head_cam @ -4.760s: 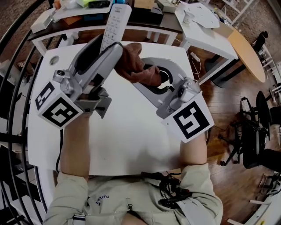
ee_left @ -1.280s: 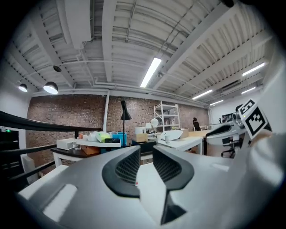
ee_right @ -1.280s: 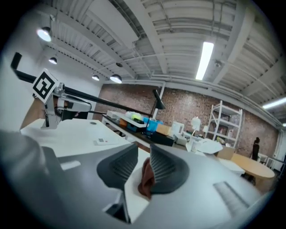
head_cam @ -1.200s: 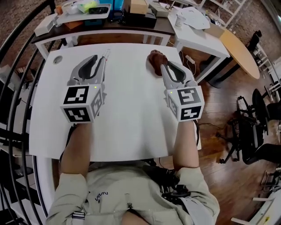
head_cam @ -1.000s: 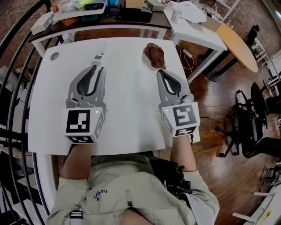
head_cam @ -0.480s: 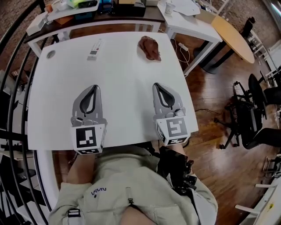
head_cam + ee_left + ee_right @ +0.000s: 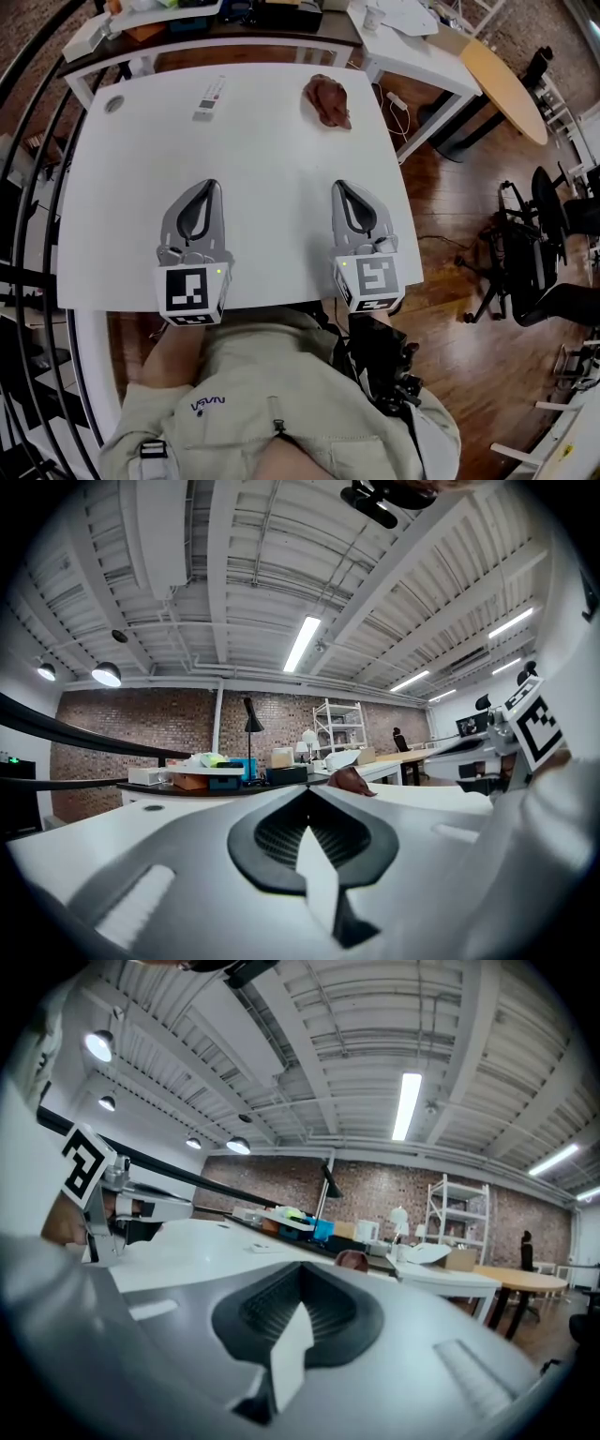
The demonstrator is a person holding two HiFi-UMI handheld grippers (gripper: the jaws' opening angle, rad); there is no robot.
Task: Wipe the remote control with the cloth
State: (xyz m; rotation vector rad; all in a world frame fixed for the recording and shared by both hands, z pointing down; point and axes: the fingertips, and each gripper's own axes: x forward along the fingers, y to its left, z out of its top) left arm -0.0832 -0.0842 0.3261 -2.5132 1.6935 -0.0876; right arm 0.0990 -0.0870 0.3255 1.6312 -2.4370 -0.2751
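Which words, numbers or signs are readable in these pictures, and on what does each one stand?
No text can be quoted.
Shirt logo: letters too blurred to read.
Remote control: button labels too small.
Marker cubes: black-and-white patterns only, no words.

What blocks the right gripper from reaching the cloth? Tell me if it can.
Probably it can: only bare table lies between the right gripper and the cloth straight ahead. Its shut, empty jaws must open first.

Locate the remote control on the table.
In the head view the remote control lies near the far edge of the white table, left of the brown cloth and ahead of the left gripper.
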